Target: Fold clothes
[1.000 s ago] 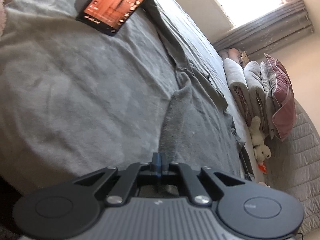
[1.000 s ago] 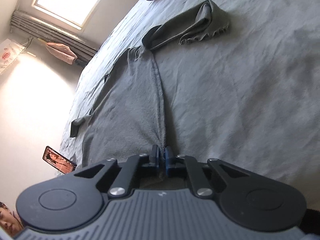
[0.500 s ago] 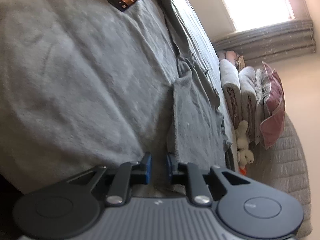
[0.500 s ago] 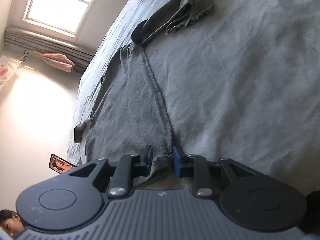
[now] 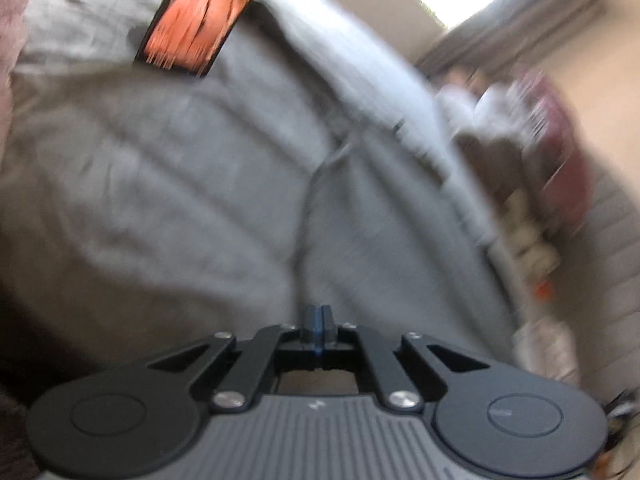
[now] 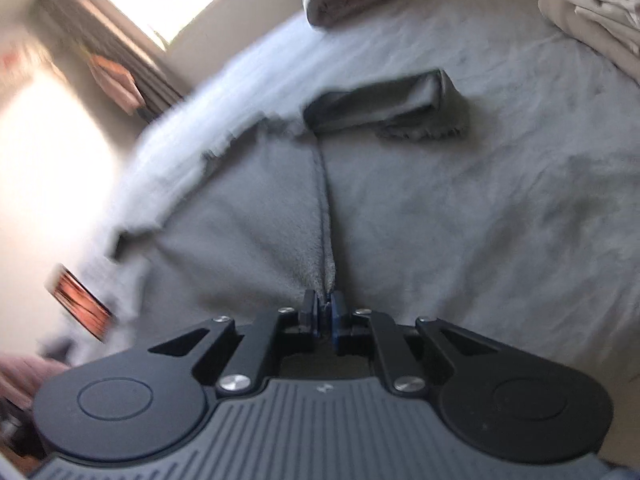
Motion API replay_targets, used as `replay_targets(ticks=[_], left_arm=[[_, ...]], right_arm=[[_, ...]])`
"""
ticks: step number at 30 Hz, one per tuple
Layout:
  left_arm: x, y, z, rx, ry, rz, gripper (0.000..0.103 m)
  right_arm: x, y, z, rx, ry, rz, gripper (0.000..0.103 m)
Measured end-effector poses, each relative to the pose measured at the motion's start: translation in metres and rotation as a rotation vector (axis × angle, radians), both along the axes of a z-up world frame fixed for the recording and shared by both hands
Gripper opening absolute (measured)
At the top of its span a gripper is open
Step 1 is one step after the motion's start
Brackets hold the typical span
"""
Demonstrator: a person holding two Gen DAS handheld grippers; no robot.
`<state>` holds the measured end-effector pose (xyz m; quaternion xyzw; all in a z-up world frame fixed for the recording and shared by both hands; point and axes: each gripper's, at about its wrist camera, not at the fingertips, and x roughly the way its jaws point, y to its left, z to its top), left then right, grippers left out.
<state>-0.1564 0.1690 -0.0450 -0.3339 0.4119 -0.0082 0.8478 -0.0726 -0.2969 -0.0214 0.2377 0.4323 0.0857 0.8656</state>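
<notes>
**Two claws, one grey garment pinched at its near edge**

Two corners of the grey garment (image 6: 248, 216) are held: it lies spread on the bed (image 6: 500, 200), a ridge of cloth running up mid-frame to a bunched sleeve (image 6: 392, 108) in the upper middle. The right claw (image 6: 324, 312) is pressed together on the hem, cloth seen between its pads. The left claw (image 5: 319, 320) is likewise closed, seemingly on the same edge, though blur hides the cloth itself.

A thin pinch could be lost if the edge is pulled fast, and the fold would sag. Uneven lifting could skew the fold; the bunched sleeve might be trapped inside.

On the phone (image 5: 200, 20), upper left, nothing can be read. No brand or label is legible.
</notes>
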Motion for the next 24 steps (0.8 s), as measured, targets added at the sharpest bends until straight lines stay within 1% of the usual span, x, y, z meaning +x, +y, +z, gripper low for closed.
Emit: replay_targets(ticks=[2, 4, 5, 6, 7, 8, 10, 16, 19, 23, 24], left_arm=[[0.006, 0.004, -0.001, -0.011, -0.020, 0.013, 0.000], [0.016, 0.009, 0.005, 0.004, -0.063, 0.037, 0.006], [0.023, 0.012, 0.007, 0.015, -0.083, 0.040, 0.017], [0.032, 0.015, 0.009, 0.019, -0.092, 0.043, 0.033], [0.042, 0.018, 0.010, 0.021, -0.100, 0.046, 0.037], [0.054, 0.021, 0.010, 0.022, -0.103, 0.055, 0.037], [0.080, 0.027, 0.008, 0.021, -0.103, 0.075, 0.037], [0.156, 0.036, -0.006, 0.014, -0.097, 0.120, 0.037], [0.183, 0.039, -0.011, -0.018, -0.118, 0.142, 0.037], [0.211, 0.040, -0.016, -0.028, -0.135, 0.153, 0.035], [0.217, 0.041, -0.016, -0.028, -0.137, 0.153, 0.031]], right_arm=[[0.003, 0.006, -0.013, -0.053, 0.037, 0.010, 0.008], [0.003, 0.007, -0.020, -0.055, 0.046, 0.012, 0.009], [0.003, 0.005, -0.021, -0.046, 0.046, 0.012, 0.009], [0.003, 0.002, -0.021, -0.036, 0.045, 0.013, 0.011], [0.003, -0.001, -0.021, -0.026, 0.045, 0.013, 0.012], [0.003, -0.003, -0.022, -0.016, 0.045, 0.013, 0.012], [0.004, -0.008, -0.022, 0.002, 0.045, 0.009, 0.015], [0.013, -0.011, -0.021, 0.021, 0.042, -0.005, 0.016], [0.018, -0.011, -0.023, 0.028, 0.039, -0.004, 0.017], [0.024, -0.012, -0.024, 0.036, 0.035, -0.002, 0.018], [0.025, -0.012, -0.025, 0.038, 0.034, -0.002, 0.019]])
